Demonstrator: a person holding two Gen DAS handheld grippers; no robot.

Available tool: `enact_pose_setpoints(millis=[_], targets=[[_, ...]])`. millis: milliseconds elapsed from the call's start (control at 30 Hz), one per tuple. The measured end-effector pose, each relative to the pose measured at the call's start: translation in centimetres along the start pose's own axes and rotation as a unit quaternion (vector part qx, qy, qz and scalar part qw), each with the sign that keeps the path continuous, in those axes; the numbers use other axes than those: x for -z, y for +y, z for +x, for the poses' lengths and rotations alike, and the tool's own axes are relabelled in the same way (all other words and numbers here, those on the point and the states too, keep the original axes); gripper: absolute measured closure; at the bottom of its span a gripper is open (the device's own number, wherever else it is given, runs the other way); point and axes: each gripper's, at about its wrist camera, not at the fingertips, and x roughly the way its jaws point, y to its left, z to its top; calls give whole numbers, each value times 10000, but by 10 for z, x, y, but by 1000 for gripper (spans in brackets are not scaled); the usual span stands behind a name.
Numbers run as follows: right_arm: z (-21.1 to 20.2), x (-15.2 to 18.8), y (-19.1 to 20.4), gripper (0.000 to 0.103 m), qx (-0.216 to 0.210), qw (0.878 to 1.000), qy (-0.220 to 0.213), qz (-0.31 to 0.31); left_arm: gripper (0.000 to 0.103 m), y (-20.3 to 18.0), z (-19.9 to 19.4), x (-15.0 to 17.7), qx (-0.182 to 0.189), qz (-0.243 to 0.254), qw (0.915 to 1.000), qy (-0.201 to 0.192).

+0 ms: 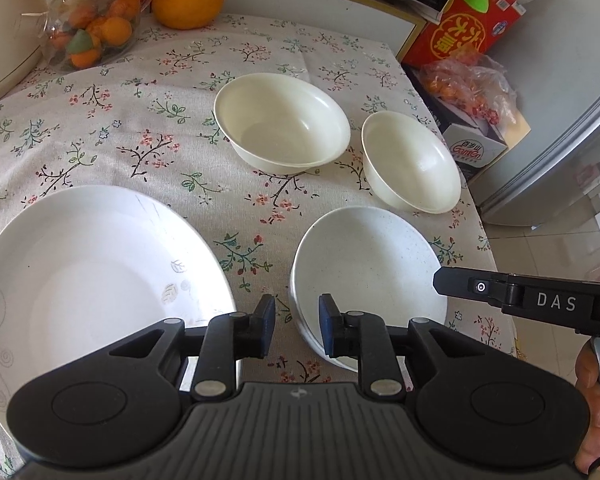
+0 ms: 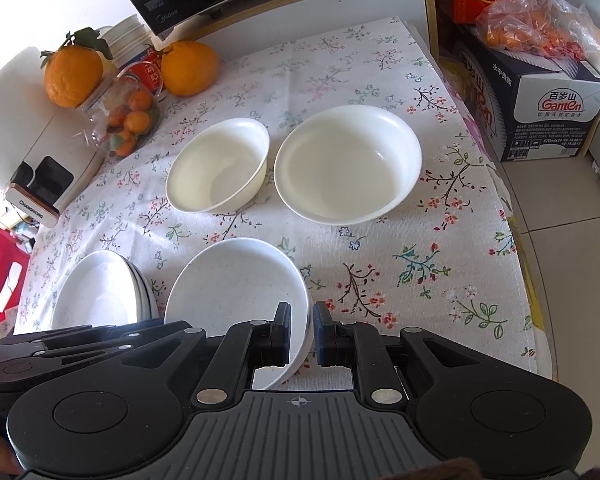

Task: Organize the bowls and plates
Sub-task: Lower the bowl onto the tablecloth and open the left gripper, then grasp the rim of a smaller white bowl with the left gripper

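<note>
In my left wrist view, the left gripper (image 1: 297,326) stands slightly open, holding nothing, above the gap between the large plate (image 1: 96,280) and the small plate (image 1: 372,276) on the desk (image 1: 140,128). In my right wrist view, the right gripper (image 2: 302,334) pinches the small plate's (image 2: 236,292) rim; two bowls (image 2: 218,164) sit beyond.

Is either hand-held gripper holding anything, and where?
Right hand-held gripper pinches the speckled white round plate by its right rim; left hand-held gripper straddles its left rim loosely.
</note>
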Motion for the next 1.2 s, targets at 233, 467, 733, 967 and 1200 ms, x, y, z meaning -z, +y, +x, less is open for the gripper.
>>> enact_pose_setpoints(millis=[233,467,733,967,1200], targets=[[-8,-8,-14,88,51,9988,-307,379,77,3,-9,-15,175,-151,9992,-325],[-9,-15,-20,85,-291,9953,-508,774,74,20,-13,-39,237,-634,9958,-608],[-9,-28,-33,75,-94,9873,-838,1343,65,18,-15,-52,411,-695,9931,-846],[1,-32,-59,73,145,9741,-750,2130,62,2,4,-58,628,-723,9927,-730],[3,-39,-70,72,314,9678,-817,2359,74,-30,22,-66,941,-487,9925,-614]])
